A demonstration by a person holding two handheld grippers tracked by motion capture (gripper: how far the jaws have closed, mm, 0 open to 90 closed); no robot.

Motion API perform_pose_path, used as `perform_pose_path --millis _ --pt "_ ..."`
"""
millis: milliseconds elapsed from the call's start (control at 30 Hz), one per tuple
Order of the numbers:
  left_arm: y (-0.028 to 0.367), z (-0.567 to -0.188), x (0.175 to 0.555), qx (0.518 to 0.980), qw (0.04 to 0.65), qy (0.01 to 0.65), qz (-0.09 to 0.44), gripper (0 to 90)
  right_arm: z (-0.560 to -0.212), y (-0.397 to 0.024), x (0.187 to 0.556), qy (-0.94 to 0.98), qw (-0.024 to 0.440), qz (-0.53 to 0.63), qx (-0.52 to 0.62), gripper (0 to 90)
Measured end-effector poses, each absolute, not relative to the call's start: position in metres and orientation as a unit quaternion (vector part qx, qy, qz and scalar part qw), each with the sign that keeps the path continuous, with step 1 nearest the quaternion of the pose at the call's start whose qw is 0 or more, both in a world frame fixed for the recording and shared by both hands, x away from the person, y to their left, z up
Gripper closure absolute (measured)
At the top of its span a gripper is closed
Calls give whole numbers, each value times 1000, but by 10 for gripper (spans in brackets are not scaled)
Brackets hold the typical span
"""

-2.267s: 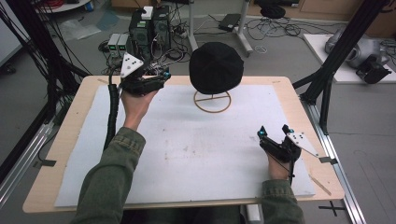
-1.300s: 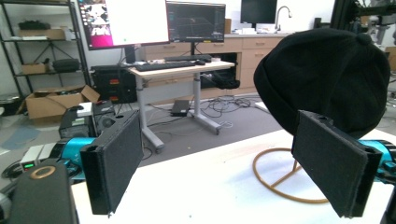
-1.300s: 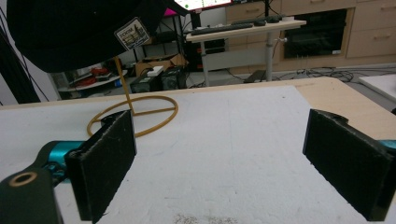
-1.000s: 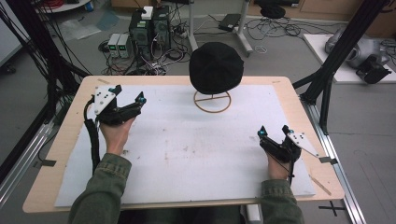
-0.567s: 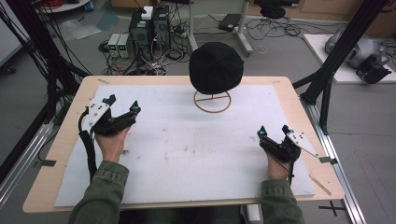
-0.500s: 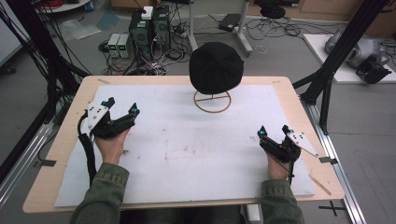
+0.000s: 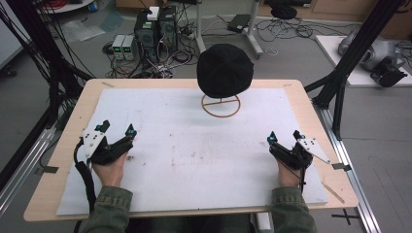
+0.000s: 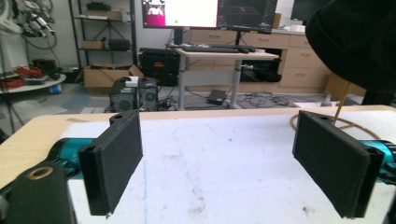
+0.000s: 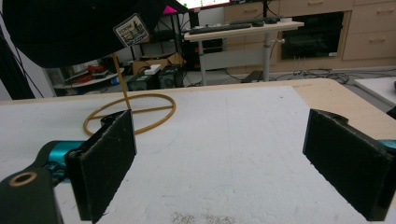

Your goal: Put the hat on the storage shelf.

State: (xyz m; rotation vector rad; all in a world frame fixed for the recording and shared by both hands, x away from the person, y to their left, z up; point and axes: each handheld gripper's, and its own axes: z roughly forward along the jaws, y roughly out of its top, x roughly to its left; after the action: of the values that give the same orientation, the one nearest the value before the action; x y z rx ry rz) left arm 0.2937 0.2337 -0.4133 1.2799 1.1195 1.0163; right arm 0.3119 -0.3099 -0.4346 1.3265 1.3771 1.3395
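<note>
A black cap [image 7: 225,69] sits on a thin wooden stand with a ring base [image 7: 221,106] at the back middle of the table. My left gripper [image 7: 116,129] rests low at the left side of the white mat, open and holding nothing. My right gripper [image 7: 284,136] rests at the right side, open and holding nothing. In the left gripper view the cap [image 8: 357,42] hangs at the upper right beyond the wide-apart jaws. In the right gripper view the cap [image 9: 74,25] shows at the upper left, above the ring base [image 9: 130,114].
A white mat [image 7: 194,150] covers most of the wooden table [image 7: 63,141]. Black frame posts [image 7: 340,87] stand at the table's right and left edges. Computers and cables [image 7: 155,29] lie on the floor behind.
My left gripper has come back from near the cap stand to the table's left side, toward the person, and now sits low over the mat. The right gripper has stayed put.
</note>
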Motion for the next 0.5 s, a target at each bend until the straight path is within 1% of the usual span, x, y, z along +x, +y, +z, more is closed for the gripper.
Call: perform_pose_path --millis 100,267,500 --pt "233 -415 284 538 546 469 438 165 -434 -308 311 543 398 525 520 87" --pt "236 -420 275 533 550 472 436 165 -434 -308 307 539 408 523 520 87" --pt "244 -427 272 522 555 489 424 165 -434 -306 306 539 402 523 524 88"
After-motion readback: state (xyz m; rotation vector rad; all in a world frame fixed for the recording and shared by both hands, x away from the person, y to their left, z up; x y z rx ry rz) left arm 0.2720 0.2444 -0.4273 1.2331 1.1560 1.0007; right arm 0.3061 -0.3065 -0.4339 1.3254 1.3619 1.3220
